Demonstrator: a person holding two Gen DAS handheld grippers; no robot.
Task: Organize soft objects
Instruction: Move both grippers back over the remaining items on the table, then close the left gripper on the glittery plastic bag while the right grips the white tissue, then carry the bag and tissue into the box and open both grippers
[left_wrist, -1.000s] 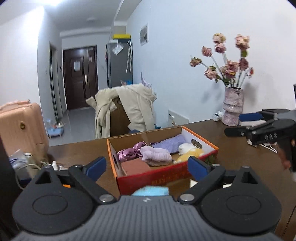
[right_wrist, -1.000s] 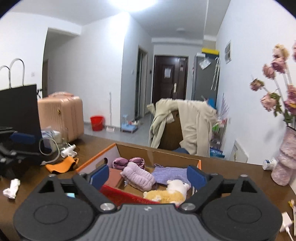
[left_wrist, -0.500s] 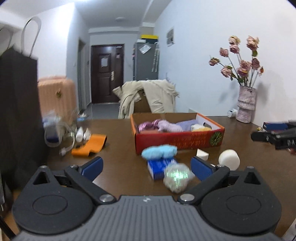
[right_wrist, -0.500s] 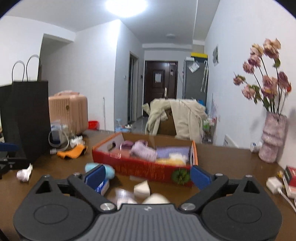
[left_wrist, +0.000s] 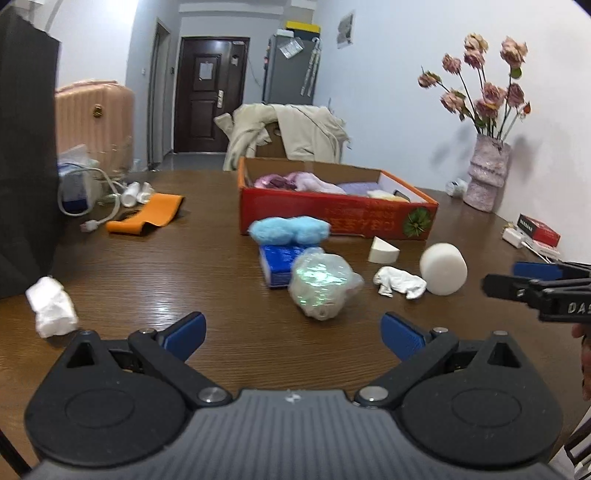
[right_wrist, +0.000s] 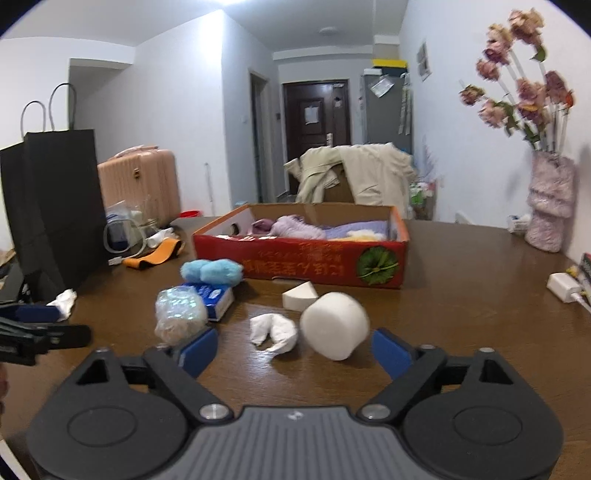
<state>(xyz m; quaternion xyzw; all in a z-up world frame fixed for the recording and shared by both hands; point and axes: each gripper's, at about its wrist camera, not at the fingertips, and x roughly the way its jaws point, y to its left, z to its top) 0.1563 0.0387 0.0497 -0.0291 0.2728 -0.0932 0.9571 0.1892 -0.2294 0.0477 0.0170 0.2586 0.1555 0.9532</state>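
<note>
While right tongs (right_wrist: 291, 350) close — nothing clamped — a white foam cylinder (right_wrist: 334, 325) lies ahead. Left tongs (left_wrist: 293, 332) apart, facing an iridescent plastic-wrapped bundle (left_wrist: 319, 286) on the brown wooden desk (left_wrist: 166, 288).

In your left wrist view, the left gripper (left_wrist: 293, 334) fills the bottom of the frame, its blue pads wide apart with nothing between them. Just above it, at the centre, you see a shiny plastic-wrapped ball (left_wrist: 320, 286) on the brown table (left_wrist: 166, 280). Behind the ball lies a blue packet (left_wrist: 277, 264) with a fluffy blue toy (left_wrist: 289, 229) on top. To the right are a crumpled white cloth (left_wrist: 400, 282), a white cylinder (left_wrist: 443, 268), perhaps foam, and a white wedge (left_wrist: 382, 250). The red box (left_wrist: 332, 218) with soft things stands behind. The right gripper (left_wrist: 543, 288) enters at the right edge.
</note>
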